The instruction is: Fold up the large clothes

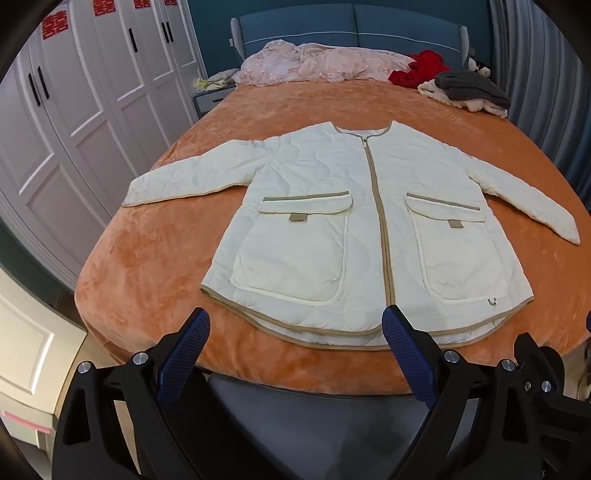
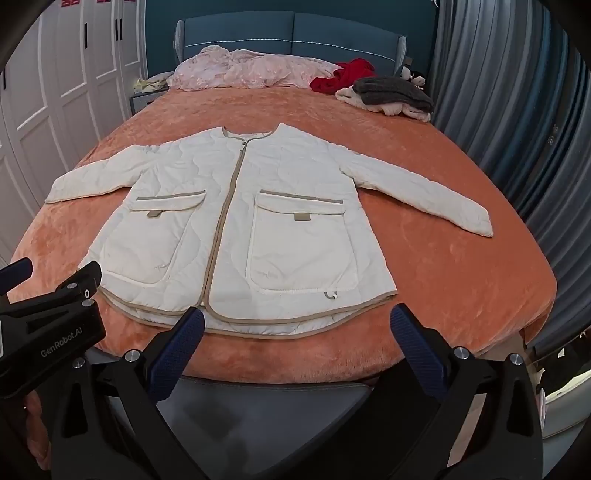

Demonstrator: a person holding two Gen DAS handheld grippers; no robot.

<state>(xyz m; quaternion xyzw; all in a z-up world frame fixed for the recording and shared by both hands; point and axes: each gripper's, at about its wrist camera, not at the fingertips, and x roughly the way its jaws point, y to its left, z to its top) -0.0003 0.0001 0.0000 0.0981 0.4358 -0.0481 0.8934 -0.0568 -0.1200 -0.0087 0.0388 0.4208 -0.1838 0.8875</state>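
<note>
A cream quilted jacket with tan trim, a zipped front and two flap pockets lies flat, front up, on the orange bedspread, sleeves spread out to both sides. It also shows in the right wrist view. My left gripper is open and empty, hovering just short of the jacket's hem near the bed's foot. My right gripper is open and empty, also just short of the hem, to the right of the left one. The left gripper's body shows at the left of the right wrist view.
Crumpled pink bedding lies by the blue headboard. A red garment and a grey and cream pile sit at the far right corner. White wardrobes stand left, grey curtains right. A grey bench edge runs below the bed's foot.
</note>
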